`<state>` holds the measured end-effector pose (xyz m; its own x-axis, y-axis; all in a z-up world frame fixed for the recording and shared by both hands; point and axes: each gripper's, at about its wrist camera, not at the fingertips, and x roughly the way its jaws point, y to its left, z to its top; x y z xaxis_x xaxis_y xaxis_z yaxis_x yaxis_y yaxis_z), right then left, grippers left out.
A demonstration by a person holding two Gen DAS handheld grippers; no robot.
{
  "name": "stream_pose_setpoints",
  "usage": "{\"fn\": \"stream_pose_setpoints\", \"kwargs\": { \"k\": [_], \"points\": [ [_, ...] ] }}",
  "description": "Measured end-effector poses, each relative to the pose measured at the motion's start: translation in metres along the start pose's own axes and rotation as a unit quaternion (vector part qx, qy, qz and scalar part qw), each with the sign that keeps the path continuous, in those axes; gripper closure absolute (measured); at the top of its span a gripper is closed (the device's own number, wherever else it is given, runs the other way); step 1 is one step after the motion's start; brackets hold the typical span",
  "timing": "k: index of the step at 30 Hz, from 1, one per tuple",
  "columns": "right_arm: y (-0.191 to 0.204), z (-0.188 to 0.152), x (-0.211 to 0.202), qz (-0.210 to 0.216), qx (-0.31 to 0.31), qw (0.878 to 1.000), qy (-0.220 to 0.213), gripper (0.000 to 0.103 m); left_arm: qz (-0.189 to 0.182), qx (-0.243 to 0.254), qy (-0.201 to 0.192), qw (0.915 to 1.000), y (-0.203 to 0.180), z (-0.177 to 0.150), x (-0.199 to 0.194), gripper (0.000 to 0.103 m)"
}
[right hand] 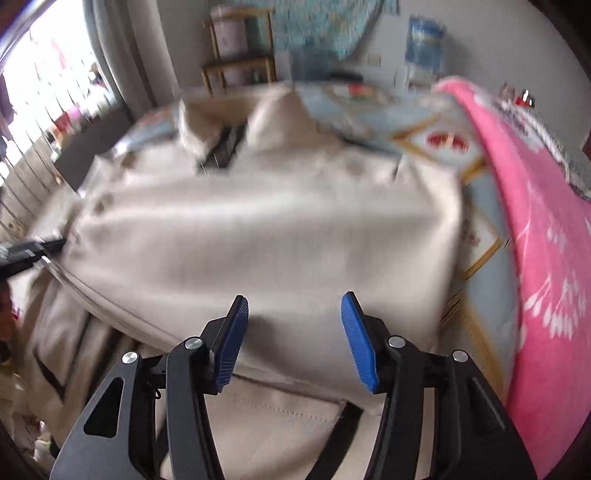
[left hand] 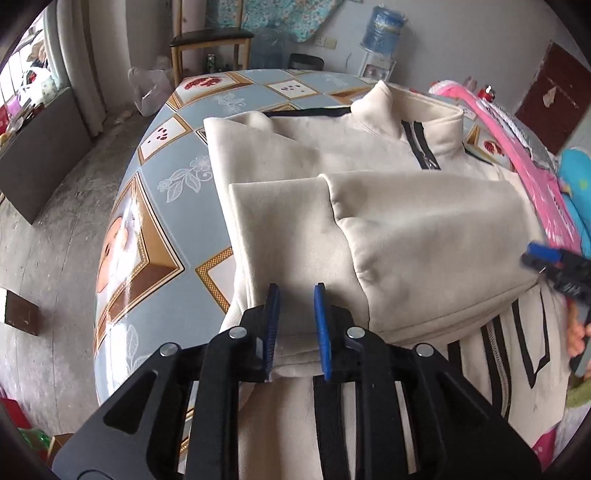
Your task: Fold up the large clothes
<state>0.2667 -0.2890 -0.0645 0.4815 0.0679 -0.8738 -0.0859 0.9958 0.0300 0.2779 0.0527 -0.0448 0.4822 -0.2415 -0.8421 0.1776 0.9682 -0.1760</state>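
A cream zip jacket [left hand: 406, 229] with black stripes lies on the table [left hand: 177, 162], collar [left hand: 384, 103] at the far side. Its sleeves are folded across the chest. In the left wrist view my left gripper [left hand: 296, 291] hovers over the folded sleeve's cuff [left hand: 280, 221] at the near edge. Its blue pads stand slightly apart, and the cloth lies flat beneath the gap. My right gripper [right hand: 294, 299] is open wide above the jacket [right hand: 258, 229], with nothing between its fingers. It also shows, blurred, as the right gripper [left hand: 554, 266] at the jacket's right side, a hand [left hand: 578, 336] below it.
The table wears a blue cloth with a gold diamond pattern. A pink blanket [left hand: 517, 147] lies along its right side, also seen as the pink blanket [right hand: 546, 258]. Beyond the table stand a wooden chair [left hand: 210, 40], a plastic bag [left hand: 147, 88] and a water bottle [left hand: 384, 26].
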Motion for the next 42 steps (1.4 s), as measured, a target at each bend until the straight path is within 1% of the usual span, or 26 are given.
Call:
{"fn": "stream_pose_setpoints", "kwargs": {
  "k": [2,5,6,7,10,14,16,18,21,24,27,30,31,32,34,35,38,40,41,42],
  "points": [
    [0.002,0.0,-0.011,-0.011,0.002,1.0,-0.001,0.051,0.001,-0.01,-0.007,0.9999,0.003,-0.003,-0.013,0.084],
    [-0.003,-0.007,-0.05,0.02,0.017,0.999,-0.033,0.05,0.007,-0.003,-0.029,0.9996,0.01,-0.014,-0.048,0.075],
    [-0.004,-0.013,-0.065,0.023,0.021,0.999,-0.043,0.043,0.012,-0.001,-0.034,0.9993,0.012,-0.019,-0.059,0.07],
    [-0.004,-0.02,-0.078,0.025,0.022,0.998,-0.049,0.038,0.015,0.0,-0.037,0.9992,0.016,-0.027,-0.07,0.067],
    [-0.009,-0.048,-0.109,0.032,0.034,0.997,-0.06,0.033,0.011,-0.005,-0.031,0.9994,0.027,-0.057,-0.093,0.063],
    [-0.021,-0.1,-0.128,0.014,0.062,0.997,-0.05,0.033,0.005,-0.013,-0.014,0.9998,0.037,-0.108,-0.108,0.063],
    [-0.028,-0.123,-0.132,0.004,0.078,0.996,-0.043,0.033,-0.006,-0.02,-0.011,0.9997,0.04,-0.135,-0.112,0.063],
    [-0.036,-0.142,-0.136,-0.003,0.094,0.995,-0.042,0.033,-0.014,-0.024,-0.008,0.9996,0.04,-0.158,-0.112,0.063],
    [-0.047,-0.159,-0.137,-0.004,0.114,0.993,-0.043,0.033,-0.027,-0.026,0.002,0.9993,0.04,-0.19,-0.108,0.063],
    [-0.056,-0.171,-0.13,-0.005,0.131,0.991,-0.034,0.033,-0.048,-0.042,0.002,0.998,0.041,-0.209,-0.107,0.064],
    [-0.062,-0.187,-0.125,0.001,0.146,0.989,-0.021,0.033,-0.058,-0.049,0.004,0.9971,0.04,-0.219,-0.11,0.064],
    [-0.061,-0.203,-0.124,0.014,0.156,0.988,-0.013,0.033,-0.07,-0.051,0.011,0.9962,0.038,-0.229,-0.111,0.074],
    [-0.058,-0.209,-0.126,0.014,0.156,0.988,-0.014,0.033,-0.073,-0.05,0.013,0.996,0.037,-0.232,-0.111,0.076],
    [-0.056,-0.215,-0.128,0.014,0.155,0.988,-0.013,0.034,-0.076,-0.05,0.013,0.9958,0.036,-0.235,-0.111,0.077],
    [-0.052,-0.223,-0.132,0.022,0.157,0.987,-0.011,0.038,-0.082,-0.052,0.016,0.9952,0.037,-0.238,-0.111,0.081],
    [-0.05,-0.228,-0.135,0.024,0.158,0.987,-0.012,0.04,-0.086,-0.054,0.019,0.9947,0.037,-0.24,-0.111,0.082],
    [-0.048,-0.238,-0.14,0.024,0.163,0.986,-0.012,0.048,-0.098,-0.067,0.035,0.9923,0.04,-0.245,-0.105,0.082],
    [-0.05,-0.243,-0.141,0.022,0.168,0.985,-0.013,0.056,-0.092,-0.063,0.046,0.9927,0.039,-0.247,-0.103,0.082],
    [-0.05,-0.246,-0.143,0.023,0.169,0.985,-0.013,0.057,-0.089,-0.058,0.047,0.9932,0.037,-0.248,-0.103,0.082],
    [-0.05,-0.248,-0.144,0.022,0.17,0.985,-0.014,0.061,-0.085,-0.052,0.047,0.9939,0.034,-0.249,-0.105,0.082]
  ]
}}
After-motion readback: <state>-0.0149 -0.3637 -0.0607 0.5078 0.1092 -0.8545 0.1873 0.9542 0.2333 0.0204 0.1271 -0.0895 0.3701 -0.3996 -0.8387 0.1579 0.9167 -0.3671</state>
